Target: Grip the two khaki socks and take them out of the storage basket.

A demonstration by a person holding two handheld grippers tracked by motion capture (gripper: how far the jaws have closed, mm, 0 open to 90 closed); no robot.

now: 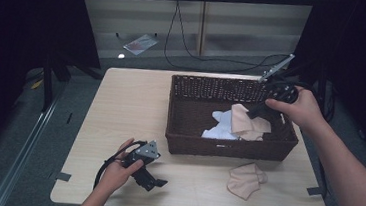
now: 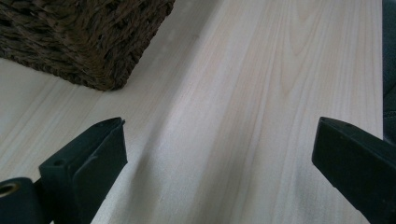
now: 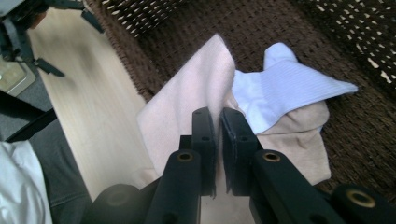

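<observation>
While the pale wooden tabletop [image 1: 120, 107] lies mostly bare, the dark brown woven wicker basket [image 1: 188, 133] sits toward its right side. Over the basket, the right gripper [image 3: 218, 135] is clenched on a fold of a soft beige sock [image 3: 187, 107], which drapes beside a white ribbed sock [image 3: 285, 91]. Another beige sock [image 1: 245, 179] lies on the tabletop just before the basket. The left gripper [image 1: 152, 175] rests with jaws spread, holding nothing. The cloth looks light, limp; a bunched fold probably holds best.
</observation>
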